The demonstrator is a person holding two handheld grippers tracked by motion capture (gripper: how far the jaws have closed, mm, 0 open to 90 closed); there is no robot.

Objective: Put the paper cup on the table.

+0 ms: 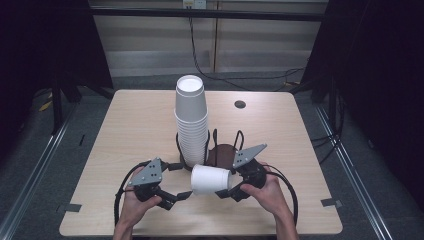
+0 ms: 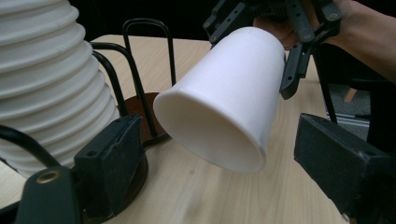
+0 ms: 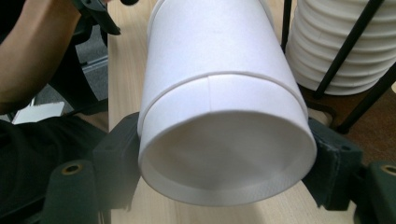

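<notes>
Your right gripper (image 1: pixel 231 188) grasps the cup (image 1: pixel 211 179) lying sideways, axis pointing at your released left gripper (image 1: pixel 176 197), near the table's (image 1: pixel 135 120) front edge.

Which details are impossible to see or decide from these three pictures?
- Whether the held cup is one cup or two nested: right gripper view shows a seam, nothing more.
- Base of the cup stack: high view, hidden by the wire holder.
- Left claw right-hand tip: left gripper view, cut off by the edge.
</notes>
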